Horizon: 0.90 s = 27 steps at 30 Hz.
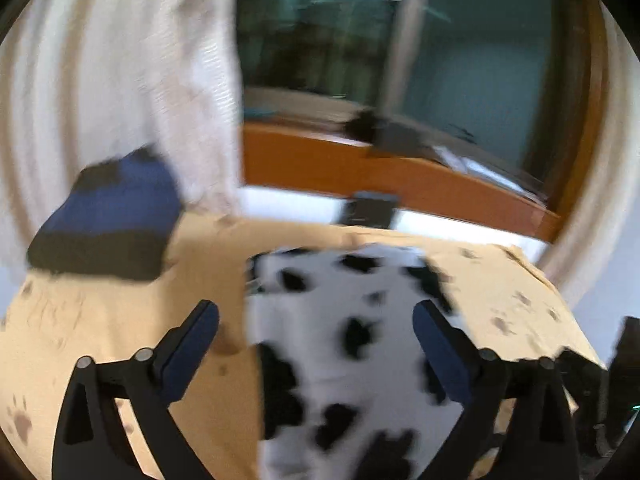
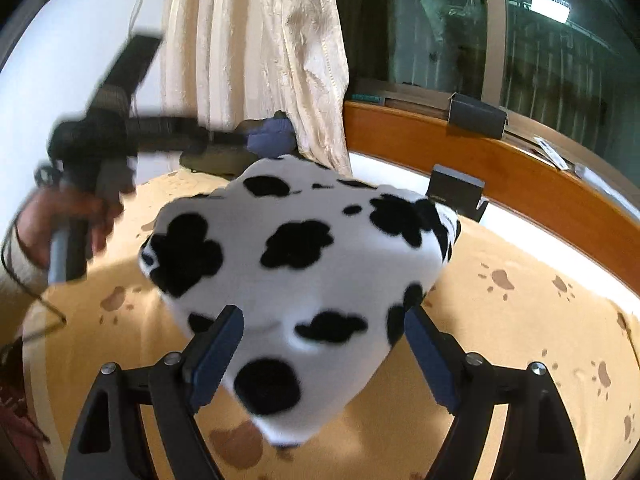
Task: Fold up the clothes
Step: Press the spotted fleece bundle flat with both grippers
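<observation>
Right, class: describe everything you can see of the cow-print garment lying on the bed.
The cow-print garment is white with irregular black blotches and looks like soft, plush fleece. It appears folded into a compact, thick bundle with rounded edges, lying on the tan paw-print bedsheet. Both the left hand-held gripper and the right hand-held gripper have open fingers on either side of it; whether they touch it is unclear.

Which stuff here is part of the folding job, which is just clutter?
Job: cow-print garment, folded blue and black clothes, left gripper, right gripper, both with jaws open.
Clutter: curtain, small dark box, paw-print sheet, wooden sill.
</observation>
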### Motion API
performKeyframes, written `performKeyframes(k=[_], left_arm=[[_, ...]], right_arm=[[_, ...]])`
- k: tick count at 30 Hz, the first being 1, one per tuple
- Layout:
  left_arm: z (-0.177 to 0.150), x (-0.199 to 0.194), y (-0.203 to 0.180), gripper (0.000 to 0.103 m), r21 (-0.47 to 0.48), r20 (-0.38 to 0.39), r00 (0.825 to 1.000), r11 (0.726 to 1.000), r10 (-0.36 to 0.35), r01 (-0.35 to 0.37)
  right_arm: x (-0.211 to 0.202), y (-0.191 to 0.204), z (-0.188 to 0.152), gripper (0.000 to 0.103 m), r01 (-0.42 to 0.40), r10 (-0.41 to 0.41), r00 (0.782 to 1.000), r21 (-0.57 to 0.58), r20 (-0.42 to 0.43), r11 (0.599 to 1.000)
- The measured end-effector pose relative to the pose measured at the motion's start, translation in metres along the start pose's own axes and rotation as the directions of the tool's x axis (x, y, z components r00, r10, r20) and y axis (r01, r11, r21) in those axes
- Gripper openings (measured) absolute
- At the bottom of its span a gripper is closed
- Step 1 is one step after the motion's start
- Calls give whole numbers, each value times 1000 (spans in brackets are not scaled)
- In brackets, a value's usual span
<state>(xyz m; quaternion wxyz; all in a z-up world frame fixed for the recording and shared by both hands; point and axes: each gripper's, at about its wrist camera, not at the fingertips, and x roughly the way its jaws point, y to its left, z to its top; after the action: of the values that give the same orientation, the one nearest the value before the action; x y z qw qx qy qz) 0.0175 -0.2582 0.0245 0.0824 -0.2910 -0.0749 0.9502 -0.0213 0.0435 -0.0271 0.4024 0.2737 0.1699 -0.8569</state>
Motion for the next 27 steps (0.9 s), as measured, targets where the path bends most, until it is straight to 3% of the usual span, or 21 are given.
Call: performKeyframes(k=[1, 3, 5, 7, 9, 12, 15, 18, 24, 27], left_arm=[[2, 6, -12, 102, 44, -28, 999, 998, -34, 35], [-1, 25, -28, 102, 130, -78, 997, 991, -3, 14], [-7, 47, -38, 102, 205, -125, 989, 978, 74, -47], [-15, 74, -32, 102, 242, -171, 967, 960, 189, -145], [-19, 90, -9, 102, 197, -198, 956, 964, 218, -179], [-21, 97, 22, 103, 78, -229, 960, 986, 163, -149], [-22, 98, 18, 103, 116, -213, 960, 980, 181, -159], [-22, 96, 13, 103, 163, -196, 960, 972, 202, -171], [-22, 97, 22, 103, 86, -210, 968, 989, 139, -123], [-23, 97, 23, 103, 81, -217, 968, 990, 129, -114]], right_arm=[[1, 2, -2, 84, 8, -8, 1000, -6, -12, 1000], [4, 5, -5, 84, 39, -40, 999, -20, -37, 999], [9, 6, -6, 84, 84, -86, 993, -31, -75, 996], [16, 4, -11, 85, 103, -106, 987, -30, -123, 994], [26, 0, -18, 85, 110, -114, 975, -32, -189, 993], [32, -6, -30, 85, 86, -85, 967, -5, -239, 996], [32, -11, -33, 85, 74, -67, 968, 18, -244, 997], [30, -7, -30, 85, 86, -87, 968, -14, -237, 996], [0, 7, 3, 85, 76, -77, 996, -6, -45, 997], [14, 21, 20, 85, 68, -69, 997, -42, -27, 997]])
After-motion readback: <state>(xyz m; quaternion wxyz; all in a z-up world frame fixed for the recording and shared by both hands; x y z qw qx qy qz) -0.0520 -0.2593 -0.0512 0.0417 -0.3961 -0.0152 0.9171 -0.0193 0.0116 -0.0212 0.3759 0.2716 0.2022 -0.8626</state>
